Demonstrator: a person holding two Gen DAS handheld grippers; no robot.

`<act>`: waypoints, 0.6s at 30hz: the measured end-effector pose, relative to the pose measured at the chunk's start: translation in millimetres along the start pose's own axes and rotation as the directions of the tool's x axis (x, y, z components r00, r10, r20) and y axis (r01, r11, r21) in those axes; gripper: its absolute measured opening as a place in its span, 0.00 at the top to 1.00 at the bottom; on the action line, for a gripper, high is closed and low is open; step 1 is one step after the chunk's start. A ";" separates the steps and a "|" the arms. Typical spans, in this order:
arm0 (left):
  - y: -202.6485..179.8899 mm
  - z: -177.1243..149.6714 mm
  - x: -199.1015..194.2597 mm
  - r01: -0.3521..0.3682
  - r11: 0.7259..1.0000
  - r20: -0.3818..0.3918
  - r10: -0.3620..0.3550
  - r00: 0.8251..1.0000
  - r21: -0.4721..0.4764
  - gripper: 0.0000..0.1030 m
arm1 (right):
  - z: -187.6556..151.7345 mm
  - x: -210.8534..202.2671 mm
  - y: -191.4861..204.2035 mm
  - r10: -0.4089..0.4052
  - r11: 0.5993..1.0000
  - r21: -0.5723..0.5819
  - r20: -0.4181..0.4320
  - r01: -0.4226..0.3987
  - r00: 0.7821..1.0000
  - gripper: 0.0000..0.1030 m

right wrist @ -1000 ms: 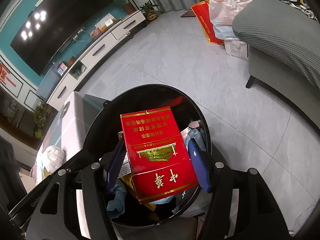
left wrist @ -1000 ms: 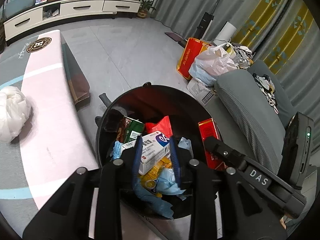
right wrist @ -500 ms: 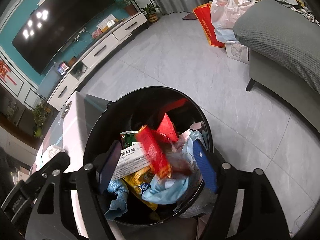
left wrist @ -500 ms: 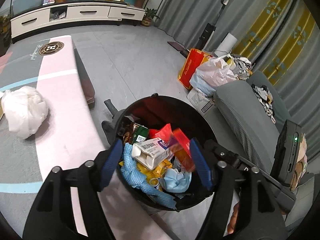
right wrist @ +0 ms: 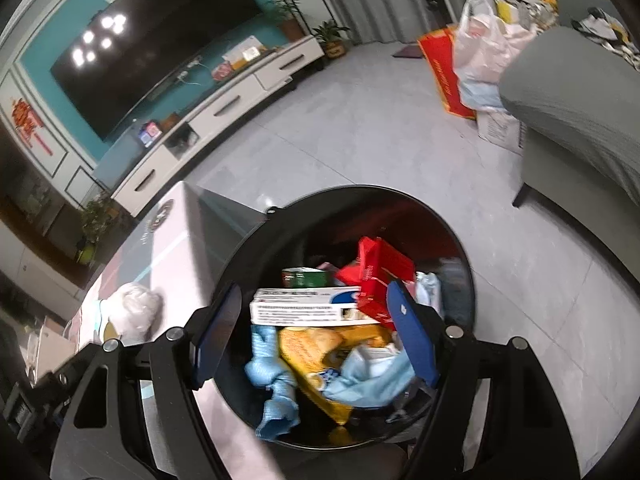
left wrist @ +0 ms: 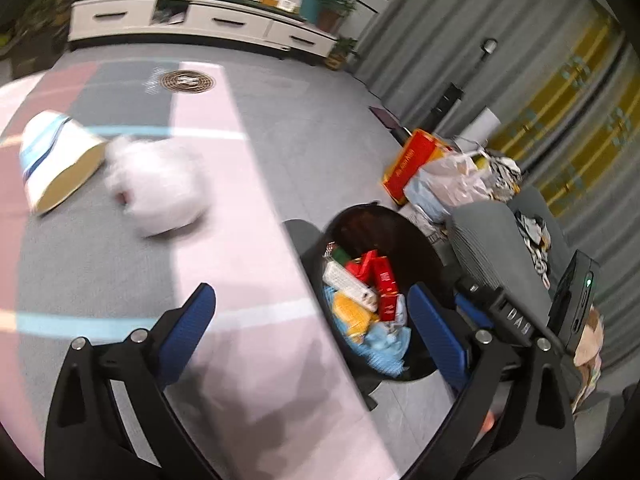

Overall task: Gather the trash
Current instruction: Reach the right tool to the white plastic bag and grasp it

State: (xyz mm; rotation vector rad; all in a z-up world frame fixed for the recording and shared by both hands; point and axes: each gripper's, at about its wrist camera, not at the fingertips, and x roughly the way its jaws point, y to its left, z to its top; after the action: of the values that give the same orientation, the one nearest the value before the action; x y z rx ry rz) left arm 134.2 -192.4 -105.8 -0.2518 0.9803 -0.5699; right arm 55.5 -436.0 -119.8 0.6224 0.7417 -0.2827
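The left gripper (left wrist: pixel 312 322) hangs over the near edge of the tabletop (left wrist: pixel 256 208), its blue jaws spreading wider and nothing between them — only the pink and grey cover beneath. Further along that tabletop, toward its left side, a crumpled white plastic bag (left wrist: pixel 158 186) lies blurred, just beside a tipped white paper cup (left wrist: pixel 56 164) with blue stripes; whether the two touch I cannot tell. Off the tabletop's right edge stands the black trash bin (left wrist: pixel 424 248), on the floor between the table and the grey sofa (left wrist: pixel 492 248). The right gripper (right wrist: pixel 314 336) hovers directly above the bin's mouth with its jaws apart and empty. Down inside the bin the rubbish is heaped: a red carton (right wrist: pixel 380 276) leans tilted against the right side of the pile, resting on a long white medicine box (right wrist: pixel 304 306); a green can (right wrist: pixel 306 278) sits behind that box, and a yellow wrapper (right wrist: pixel 316 356) and crumpled light-blue cloths (right wrist: pixel 276 392) fill the near part. Beyond the bin, against the sofa's end, stand a red paper bag (right wrist: pixel 442 76) and a stuffed pale plastic sack (right wrist: pixel 480 52).
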 end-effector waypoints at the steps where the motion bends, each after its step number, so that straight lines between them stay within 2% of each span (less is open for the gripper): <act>1: 9.3 -2.5 -6.8 -0.010 1.000 0.009 0.010 1.000 -0.012 0.05 | -0.4 -0.6 4.1 0.006 1.000 -0.010 0.006 -0.006 1.000 0.28; 5: 49.1 -11.5 -35.8 -0.076 0.995 0.045 0.079 0.996 -0.056 0.05 | -5.8 -1.9 27.6 0.041 0.996 -0.081 0.027 -0.039 0.999 0.27; 12: 117.8 -22.3 -84.2 -0.119 0.980 0.131 0.141 0.981 -0.161 0.04 | -28.1 0.9 83.8 0.079 0.960 -0.272 0.028 -0.068 0.997 0.27; 18: 169.8 -38.5 -101.3 -0.094 0.976 0.168 0.128 0.977 -0.199 0.04 | -55.2 12.5 133.1 0.102 0.903 -0.420 0.008 -0.089 0.995 0.27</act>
State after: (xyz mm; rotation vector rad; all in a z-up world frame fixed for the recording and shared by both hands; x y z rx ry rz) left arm 116.5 6.8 -130.8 -0.4088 0.8672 -0.3444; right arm 94.2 -297.7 -103.4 0.2427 0.7129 -0.0358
